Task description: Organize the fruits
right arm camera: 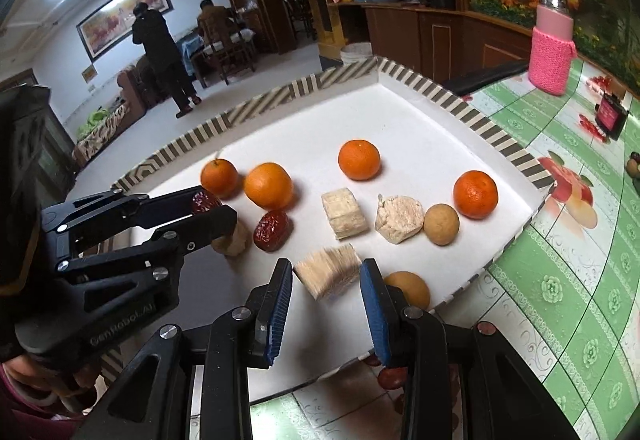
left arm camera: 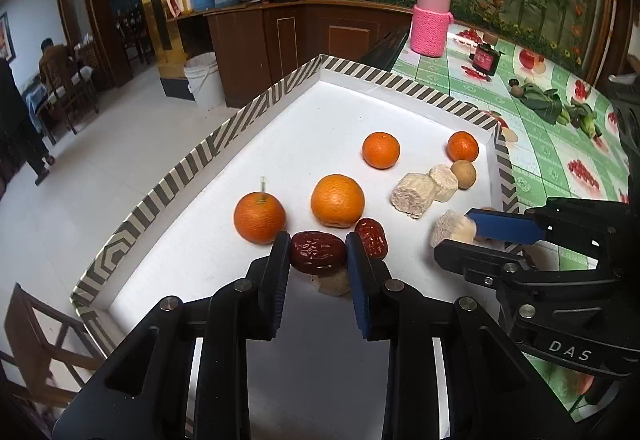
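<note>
A white tray with a striped rim (left arm camera: 208,147) (right arm camera: 476,119) holds several oranges, red dates, pale sugarcane pieces and round brown longans. My left gripper (left arm camera: 318,244) is shut on a dark red date (left arm camera: 317,251); it also shows in the right wrist view (right arm camera: 212,213). A second date (left arm camera: 372,238) (right arm camera: 273,230) lies just right of it. My right gripper (right arm camera: 326,272) straddles a pale fibrous cane piece (right arm camera: 328,272) (left arm camera: 452,230), its pads (right arm camera: 280,304) slightly apart from it. A brown longan (right arm camera: 408,288) sits by its right finger.
Two oranges (left arm camera: 260,217) (left arm camera: 337,199) lie just beyond the left gripper. Two more oranges (left arm camera: 381,149) (left arm camera: 463,146), cane chunks (left arm camera: 414,193) and a longan (left arm camera: 464,173) lie farther right. A pink bottle (left arm camera: 431,19) stands on the green tablecloth (left arm camera: 560,167).
</note>
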Demonstrator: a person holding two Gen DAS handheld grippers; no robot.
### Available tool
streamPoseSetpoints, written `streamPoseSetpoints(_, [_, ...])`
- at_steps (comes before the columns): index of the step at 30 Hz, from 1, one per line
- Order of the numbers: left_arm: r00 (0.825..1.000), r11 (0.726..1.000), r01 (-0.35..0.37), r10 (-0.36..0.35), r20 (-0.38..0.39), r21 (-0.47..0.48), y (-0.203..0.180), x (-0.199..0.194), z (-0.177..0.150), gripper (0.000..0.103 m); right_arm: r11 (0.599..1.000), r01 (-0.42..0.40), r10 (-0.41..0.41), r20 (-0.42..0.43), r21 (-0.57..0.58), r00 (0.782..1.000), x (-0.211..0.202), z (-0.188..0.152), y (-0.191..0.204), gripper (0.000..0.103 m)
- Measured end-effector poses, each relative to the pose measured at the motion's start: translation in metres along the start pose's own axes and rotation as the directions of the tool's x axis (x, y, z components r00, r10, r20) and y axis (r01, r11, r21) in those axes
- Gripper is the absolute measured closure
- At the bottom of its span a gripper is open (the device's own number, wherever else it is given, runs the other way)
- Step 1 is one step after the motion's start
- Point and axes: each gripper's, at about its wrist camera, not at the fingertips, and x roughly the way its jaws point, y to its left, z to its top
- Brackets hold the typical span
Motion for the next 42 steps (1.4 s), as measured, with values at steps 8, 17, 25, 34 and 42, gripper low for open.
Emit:
streamPoseSetpoints(8, [1.0, 1.0, -0.013, 0.013, -0.006, -0.016, 0.003, -0.002, -0.001, 0.074, 1.0, -0.016, 0.016, 0.044, 0.019, 0.999, -0.02, -0.003, -0.002, 0.069])
streamPoseSetpoints(17, [0.997, 0.999, -0.041, 0.041, 0.059, -0.002, -0.01, -0.017, 0.003, 0.074, 0.998, 0.016, -0.026, 0.145, 0.065, 0.989, -0.05, -0.009, -0.005, 0.069])
streamPoseSetpoints(25, [0.993, 0.999, -0.044, 0.044, 0.106, -0.006, -0.02, -0.03, 0.007, 0.074, 0.997, 0.024, -0.038, 0.175, 0.08, 0.984, -0.06, -0.014, -0.005, 0.069])
streamPoseSetpoints(34, [0.993, 1.0, -0.029, 0.03, 0.112, -0.012, -0.025, -0.035, 0.008, 0.074, 0.996, 0.013, -0.029, 0.183, 0.089, 0.983, -0.065, -0.02, -0.01, 0.069])
streamPoseSetpoints(42, [0.988, 0.999, -0.033, 0.032, 0.148, 0.003, -0.029, -0.042, 0.008, 0.074, 0.996, 0.006, -0.023, 0.189, 0.092, 0.982, -0.066, -0.021, -0.011, 0.069])
